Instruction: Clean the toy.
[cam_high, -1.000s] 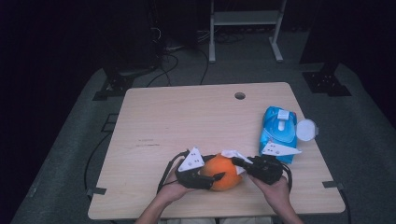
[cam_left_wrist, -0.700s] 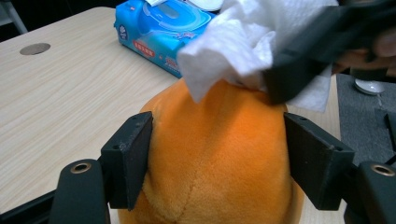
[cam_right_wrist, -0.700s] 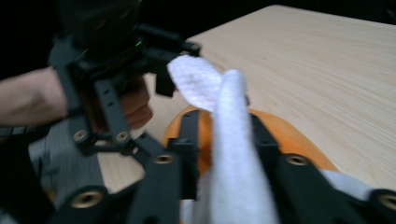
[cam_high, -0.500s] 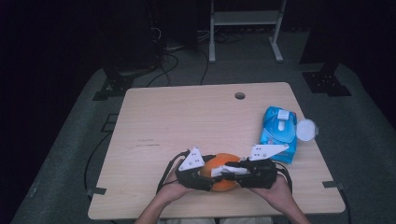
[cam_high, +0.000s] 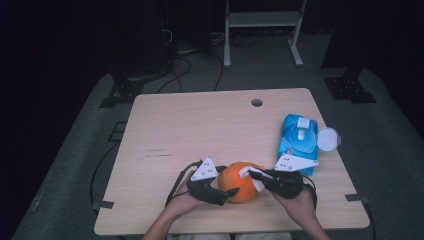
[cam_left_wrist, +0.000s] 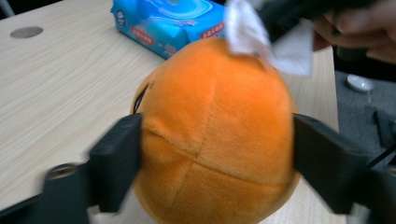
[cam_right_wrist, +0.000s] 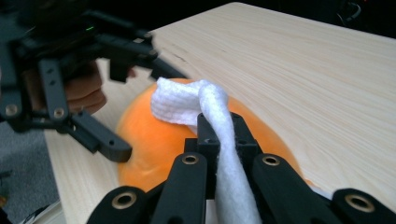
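Observation:
An orange plush ball (cam_high: 240, 181) rests near the table's front edge. My left gripper (cam_high: 227, 186) is shut on it, one black jaw pressed to each side of the plush ball (cam_left_wrist: 215, 135). My right gripper (cam_high: 255, 176) is shut on a white wipe (cam_right_wrist: 212, 116), whose folded end lies on top of the plush ball (cam_right_wrist: 154, 140). In the left gripper view the white wipe (cam_left_wrist: 266, 39) touches the ball's upper right. In the right gripper view the left gripper (cam_right_wrist: 116, 112) is at the upper left, with a hand behind it.
A blue pack of wet wipes (cam_high: 298, 140) lies at the table's right, its lid (cam_high: 328, 138) flipped open past the edge. A round cable hole (cam_high: 256, 102) sits at the far side. Cables and a metal stand are on the floor beyond.
The right gripper with the wipe has slid across the top of the ball. The left gripper has kept its hold in the same spot.

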